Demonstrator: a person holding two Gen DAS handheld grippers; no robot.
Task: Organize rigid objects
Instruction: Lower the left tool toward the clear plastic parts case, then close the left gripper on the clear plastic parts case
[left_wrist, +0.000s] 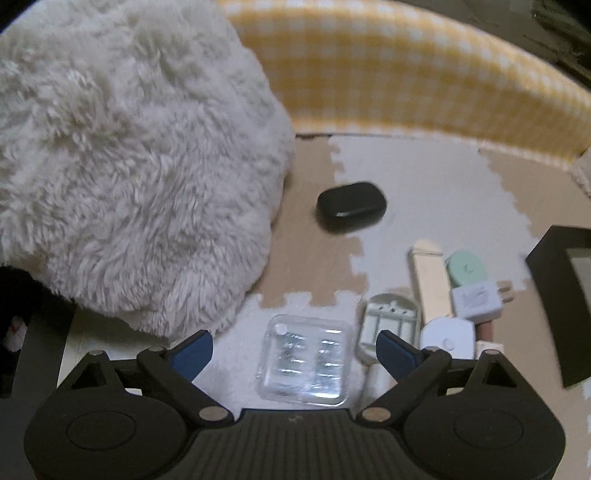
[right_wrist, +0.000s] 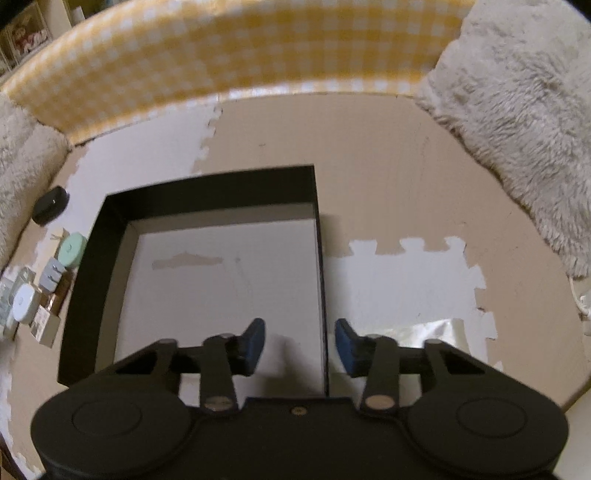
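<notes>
In the left wrist view my left gripper (left_wrist: 295, 350) is open, its blue pads either side of a clear plastic case (left_wrist: 304, 363) on the foam mat. A black oval case (left_wrist: 351, 211) lies farther ahead. To the right lie a grey-white holder (left_wrist: 388, 325), a cream stick (left_wrist: 430, 280), a mint round case (left_wrist: 465, 267), a white charger plug (left_wrist: 476, 300) and a white round device (left_wrist: 447, 336). In the right wrist view my right gripper (right_wrist: 300, 347) is open and empty, straddling the right wall of a black box (right_wrist: 110, 236) with a white floor.
A fluffy white cushion (left_wrist: 129, 155) fills the left of the left wrist view. Another fluffy cushion (right_wrist: 517, 122) sits at the right in the right wrist view. A yellow checked wall (right_wrist: 221, 55) runs along the back. The beige and white foam mat (right_wrist: 406, 184) covers the floor.
</notes>
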